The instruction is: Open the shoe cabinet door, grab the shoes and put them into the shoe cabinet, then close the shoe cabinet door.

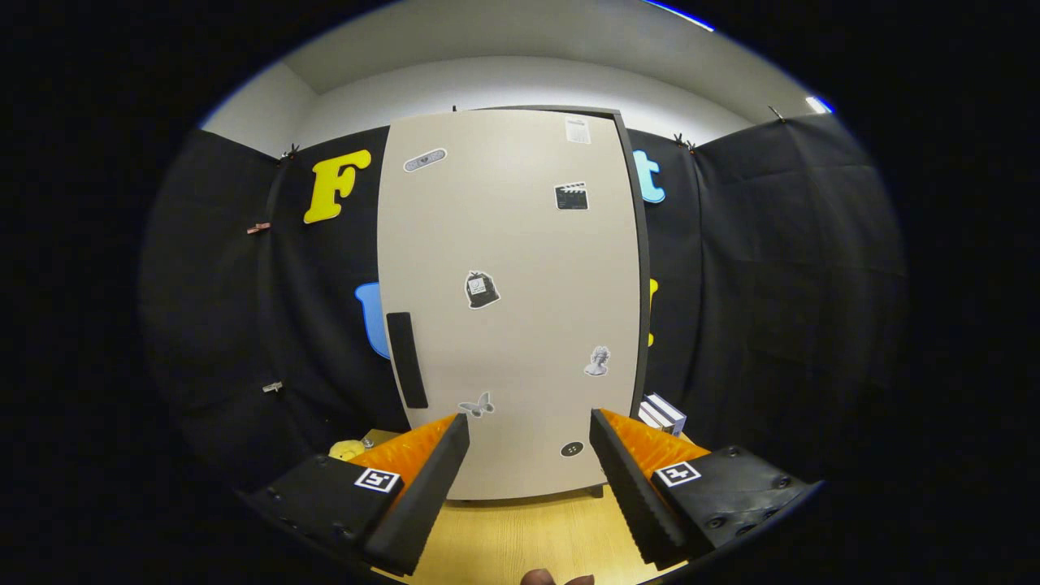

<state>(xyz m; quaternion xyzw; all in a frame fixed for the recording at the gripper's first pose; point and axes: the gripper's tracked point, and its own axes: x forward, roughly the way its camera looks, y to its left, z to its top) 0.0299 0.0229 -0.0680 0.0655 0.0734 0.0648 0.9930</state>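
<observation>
Now | fingers spread, empty | shoe cabinet door closed, just beyond them

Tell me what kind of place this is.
Likely a staged recording booth, not a home: black cloth wall clipped up behind a lone beige shoe cabinet, door shut, stickers on it, standing on a wooden tabletop. The open gripper points at the door.

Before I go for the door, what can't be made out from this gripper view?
- Cabinet interior: hidden behind the shut cabinet door.
- Yellow object: mostly covered by the left finger; cannot tell if it is a shoe.
- White boxes: partly behind the cabinet's edge.
- Gripper: jaws open, holding nothing.
</observation>
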